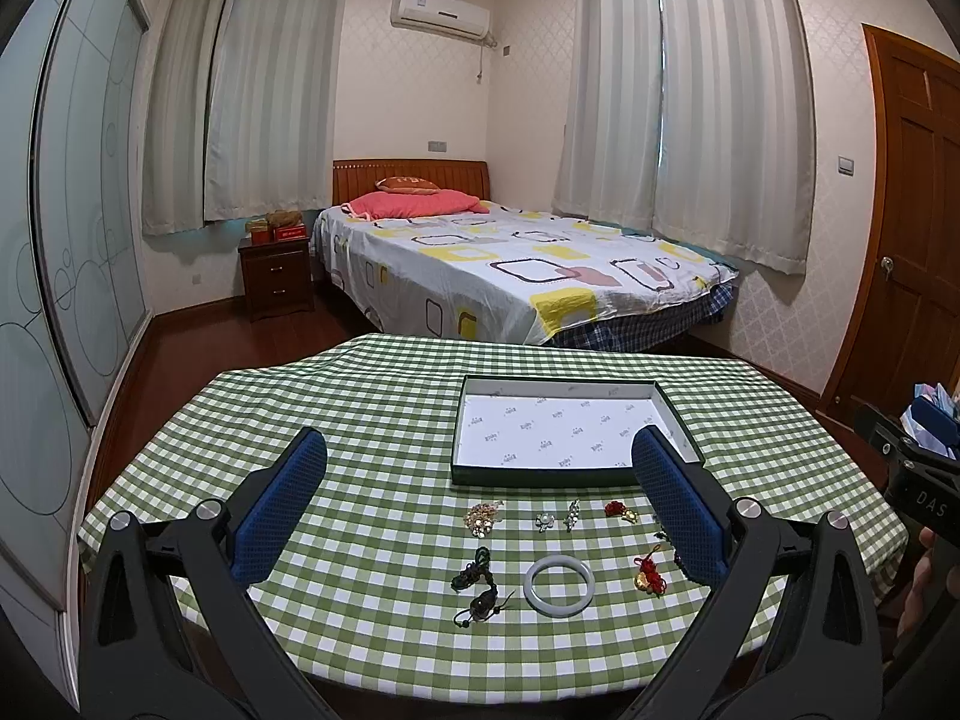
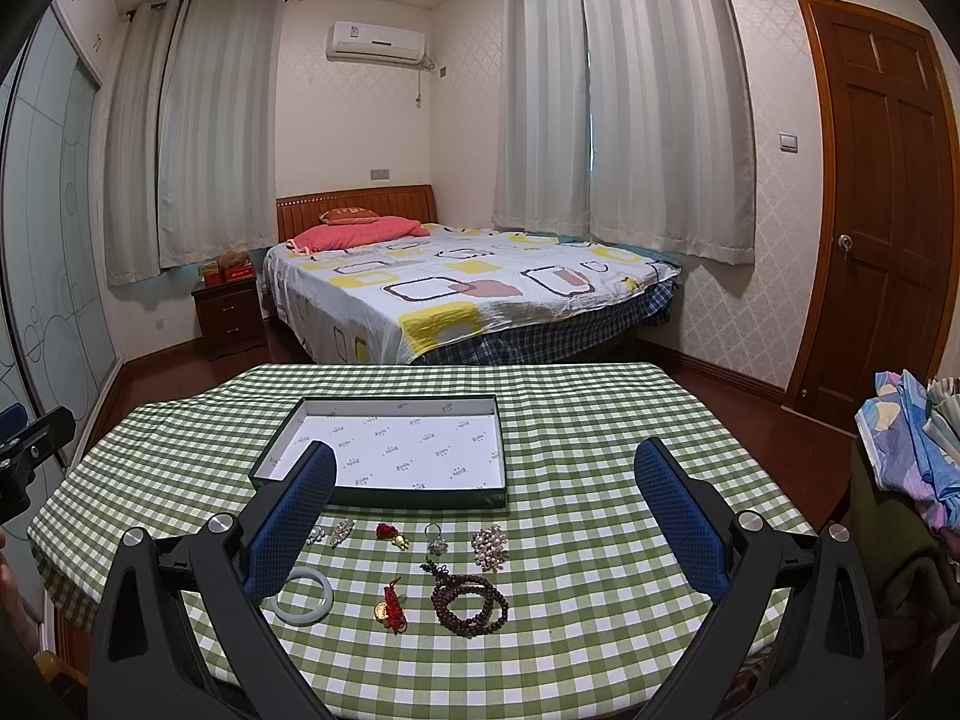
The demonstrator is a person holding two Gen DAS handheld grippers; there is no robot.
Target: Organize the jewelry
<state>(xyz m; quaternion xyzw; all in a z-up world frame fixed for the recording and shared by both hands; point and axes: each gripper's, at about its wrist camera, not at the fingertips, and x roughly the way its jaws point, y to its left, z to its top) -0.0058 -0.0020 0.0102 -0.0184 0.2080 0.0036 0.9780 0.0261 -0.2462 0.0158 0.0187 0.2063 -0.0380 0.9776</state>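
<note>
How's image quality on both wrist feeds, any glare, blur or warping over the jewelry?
Left wrist view: sharp, evenly lit, no glare on the pale bangle; fisheye bows the tray edges. Right wrist view: equally sharp, wooden beads crisp with soft shadows; dark vignette in the corners.

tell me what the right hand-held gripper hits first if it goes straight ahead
Probably the shallow box. The right hand-held gripper, open and empty, points over the jewelry at the box's near wall, though depth is unclear and it may pass above toward the bed.
</note>
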